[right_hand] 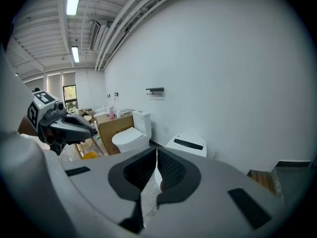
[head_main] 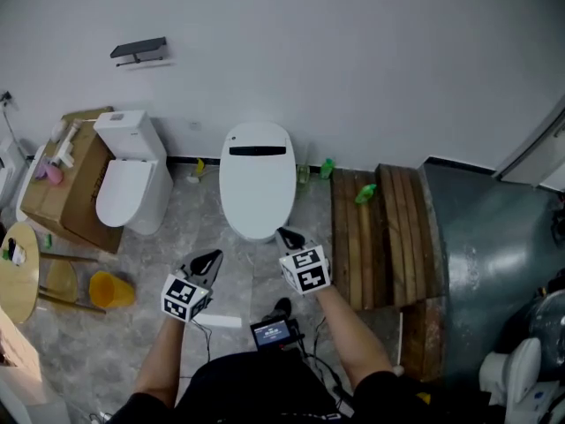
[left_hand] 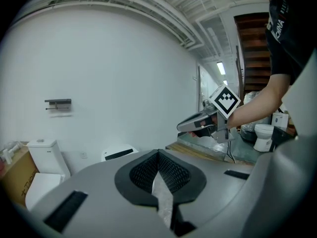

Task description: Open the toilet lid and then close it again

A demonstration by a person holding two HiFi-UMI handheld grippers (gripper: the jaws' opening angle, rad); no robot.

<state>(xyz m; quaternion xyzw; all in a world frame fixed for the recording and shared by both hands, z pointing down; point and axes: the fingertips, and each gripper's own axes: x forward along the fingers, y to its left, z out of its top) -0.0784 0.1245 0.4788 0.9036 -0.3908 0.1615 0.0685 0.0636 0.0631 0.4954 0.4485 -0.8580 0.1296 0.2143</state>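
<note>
Only legible text: "CHINA" on the black shirt (left_hand: 283, 19) in the left gripper view; no brand is readable on the fixtures. Two toilets stand against the wall: a tank-type toilet (head_main: 126, 184) on the left beside a cardboard box (head_main: 66, 197), and the task toilet to its right, its toilet lid (head_main: 257, 184) down flat. Two grippers, both clenched on nothing. The left gripper (head_main: 214, 256) is clear of the bowl, below-left of the lid. The right gripper (head_main: 284, 234) has its tip just at the lid's front edge; whether it touches is unclear. A wooden platform (head_main: 380, 237) lies on the right.
</note>
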